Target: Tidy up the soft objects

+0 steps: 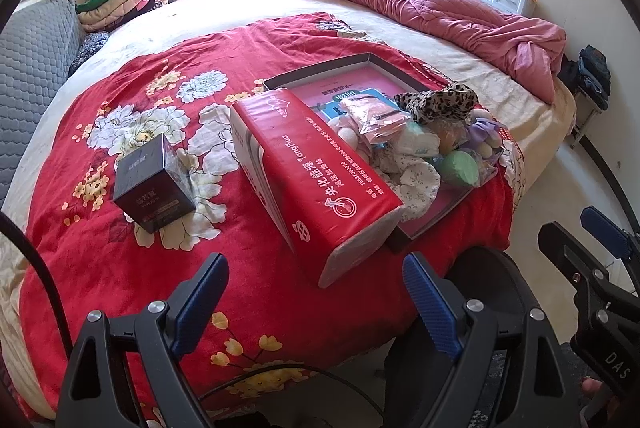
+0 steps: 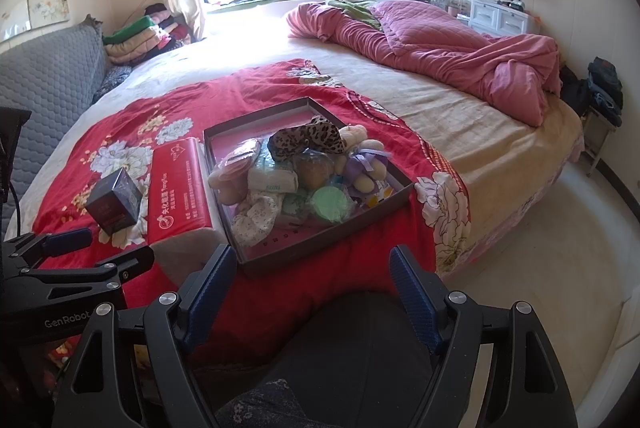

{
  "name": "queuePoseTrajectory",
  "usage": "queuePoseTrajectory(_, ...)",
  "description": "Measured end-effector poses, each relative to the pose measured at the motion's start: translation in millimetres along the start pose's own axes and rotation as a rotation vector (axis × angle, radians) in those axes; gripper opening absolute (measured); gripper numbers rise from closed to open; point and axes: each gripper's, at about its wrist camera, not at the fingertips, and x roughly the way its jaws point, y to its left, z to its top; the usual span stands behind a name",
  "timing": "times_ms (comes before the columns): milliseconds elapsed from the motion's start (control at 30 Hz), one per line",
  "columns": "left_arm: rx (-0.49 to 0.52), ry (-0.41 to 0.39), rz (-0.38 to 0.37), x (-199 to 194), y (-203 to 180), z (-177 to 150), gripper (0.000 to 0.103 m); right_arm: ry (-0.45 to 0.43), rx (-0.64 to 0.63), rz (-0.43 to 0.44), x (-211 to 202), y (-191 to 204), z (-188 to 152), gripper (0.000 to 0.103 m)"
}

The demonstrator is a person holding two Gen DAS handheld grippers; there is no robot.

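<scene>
Round bed (image 2: 460,116) with a red floral blanket (image 1: 132,236) spread over the near part. Sitting on the blanket: shallow open box tray (image 2: 256,260) stuffed with the soft stuff. Leopard-print fabric piece (image 2: 308,142) on top of the heap, small plush bear in a purple dress (image 2: 366,160) just beside it toward the right, green round sponge-like thing (image 2: 330,202) near the front, white patterned cloth (image 2: 254,218) spilling toward the front-left corner. Some plastic-wrapped pink packets (image 1: 374,116) in there too, hard to tell what exactly.

Big red tissue pack (image 1: 312,184) lying right against the tray's left side, touching it. Small dark box (image 1: 154,184) left of that, standing apart on the blanket.

Left gripper (image 1: 316,304) spread wide, nothing between the blue pads, hanging near the end of the tissue pack. Right gripper (image 2: 314,292) also spread wide and empty, just short of the tray's front edge.

Crumpled pink quilt (image 2: 440,48) at the far side of the bed, well away from everything.
</scene>
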Motion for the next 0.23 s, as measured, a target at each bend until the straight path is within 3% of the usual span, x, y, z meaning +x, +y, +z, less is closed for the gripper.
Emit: queuePoseTrajectory(233,-0.003,-0.023,-0.006,1.6,4.0,-0.1,0.088,0.0,-0.012,0.001,1.2,2.5,-1.3,0.08)
